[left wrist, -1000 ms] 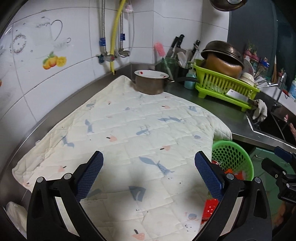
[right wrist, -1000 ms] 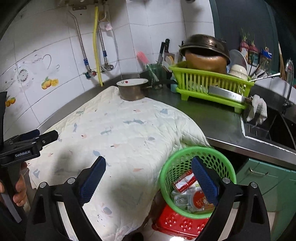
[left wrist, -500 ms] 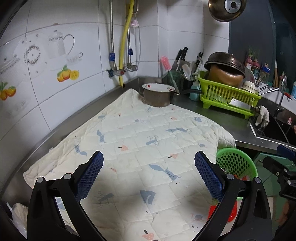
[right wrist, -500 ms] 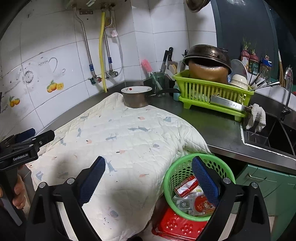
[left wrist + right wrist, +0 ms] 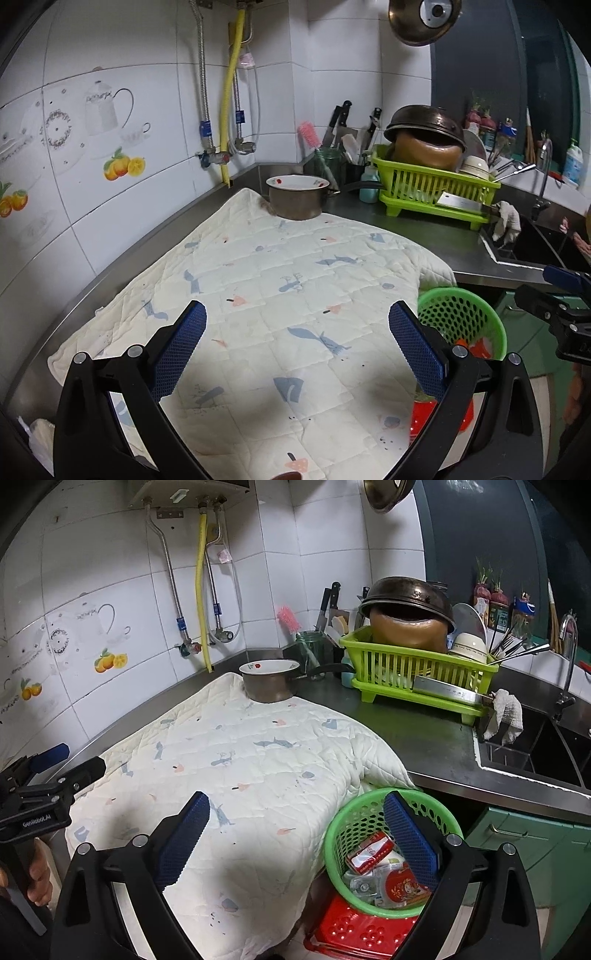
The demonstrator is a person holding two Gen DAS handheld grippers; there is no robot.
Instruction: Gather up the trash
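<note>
The left tool (image 5: 297, 334) is wide open and holds nothing; its two blue pads stand far apart above the quilted cloth (image 5: 280, 291) that covers the worktop (image 5: 436, 236). The right tool (image 5: 295, 821) is also wide open and empty. It hangs over the front edge of the cloth, and its right pad (image 5: 410, 840) stands in front of the green basket (image 5: 354, 821).

The trash (image 5: 380, 871) lies inside this basket: a red and white packet, some clear plastic wrappers and a round red label. The basket is below the front edge of the worktop, just beside the hanging corner of the cloth, and it rests on a red plastic crate (image 5: 354, 928). In the left wrist view the basket is to the right of the left tool, beyond its right pad, and only the rim and a bit of red inside show.

No trash shows on the cloth itself. At the back edge of the worktop a metal pot (image 5: 297, 201) stands on the far end of the cloth, and a green dish rack (image 5: 432, 194) stands to its right, near the sink (image 5: 535, 753).
</note>
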